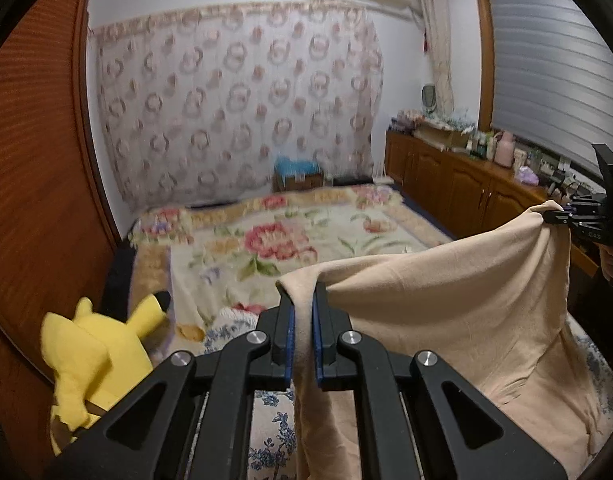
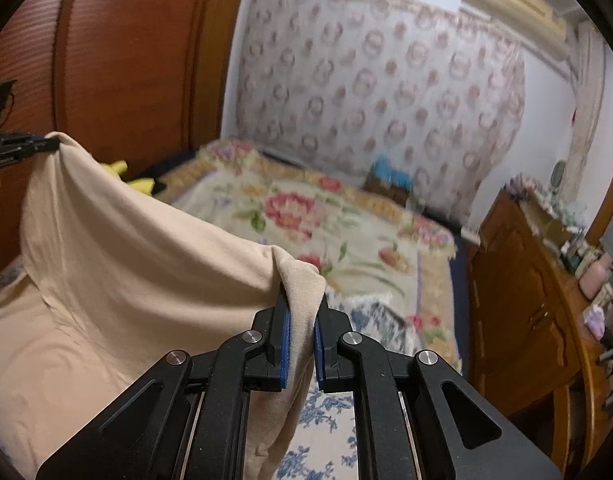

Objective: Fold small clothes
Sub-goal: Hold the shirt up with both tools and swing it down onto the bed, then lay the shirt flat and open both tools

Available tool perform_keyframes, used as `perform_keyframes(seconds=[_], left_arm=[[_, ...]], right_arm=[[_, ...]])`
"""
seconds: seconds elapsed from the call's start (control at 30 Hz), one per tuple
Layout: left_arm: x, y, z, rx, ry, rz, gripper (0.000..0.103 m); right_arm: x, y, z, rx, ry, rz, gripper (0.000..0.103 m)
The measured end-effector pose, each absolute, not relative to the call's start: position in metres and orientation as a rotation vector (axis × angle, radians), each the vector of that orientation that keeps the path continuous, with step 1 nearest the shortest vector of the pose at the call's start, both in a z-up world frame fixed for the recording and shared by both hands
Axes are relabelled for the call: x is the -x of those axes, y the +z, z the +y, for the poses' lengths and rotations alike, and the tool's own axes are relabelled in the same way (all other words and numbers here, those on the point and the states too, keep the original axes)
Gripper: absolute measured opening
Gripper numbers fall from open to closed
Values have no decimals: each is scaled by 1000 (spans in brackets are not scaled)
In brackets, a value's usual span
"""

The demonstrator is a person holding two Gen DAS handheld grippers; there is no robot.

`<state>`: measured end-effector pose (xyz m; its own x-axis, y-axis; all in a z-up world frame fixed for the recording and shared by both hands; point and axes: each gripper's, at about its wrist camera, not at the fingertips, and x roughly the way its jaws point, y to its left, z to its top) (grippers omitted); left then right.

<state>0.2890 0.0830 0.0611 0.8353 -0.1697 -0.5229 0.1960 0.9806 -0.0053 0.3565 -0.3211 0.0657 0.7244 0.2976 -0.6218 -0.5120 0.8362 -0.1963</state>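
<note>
A beige garment [image 1: 446,312] hangs stretched between my two grippers above the bed. My left gripper [image 1: 302,300] is shut on one top corner of it; the cloth runs down between the blue pads. My right gripper [image 2: 302,300] is shut on the other top corner of the garment [image 2: 126,280]. In the left wrist view the right gripper [image 1: 562,216] shows at the far right pinching the cloth. In the right wrist view the left gripper [image 2: 30,146] shows at the far left holding its corner. The garment's lower part is hidden behind the grippers.
A bed with a floral blanket [image 1: 282,240] lies ahead, with a blue-flowered sheet [image 2: 326,412] below the grippers. A yellow plush toy [image 1: 94,356] sits at the bed's left by the wooden headboard [image 1: 34,200]. A wooden cabinet [image 1: 458,184] with clutter stands on the right.
</note>
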Motion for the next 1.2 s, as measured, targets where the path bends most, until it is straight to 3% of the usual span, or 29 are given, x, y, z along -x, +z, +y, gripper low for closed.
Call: perform_keyframes(seconds=[0.47, 0.57, 0.63, 0.73, 1.2], left_arm=[[-346, -11, 72, -55, -229, 763, 11], [-339, -20, 73, -63, -227, 792, 30], [-330, -24, 74, -65, -233, 805, 45], [-312, -28, 74, -64, -236, 814, 57], [-249, -60, 82, -14, -175, 888, 58]], right_arm=[[-441, -32, -318, 306, 448, 844, 9], [-445, -44, -318, 305, 417, 870, 15], [-444, -49, -321, 292, 399, 882, 35], [-437, -46, -325, 267, 385, 870, 45], [-325, -49, -334, 137, 421, 916, 47]])
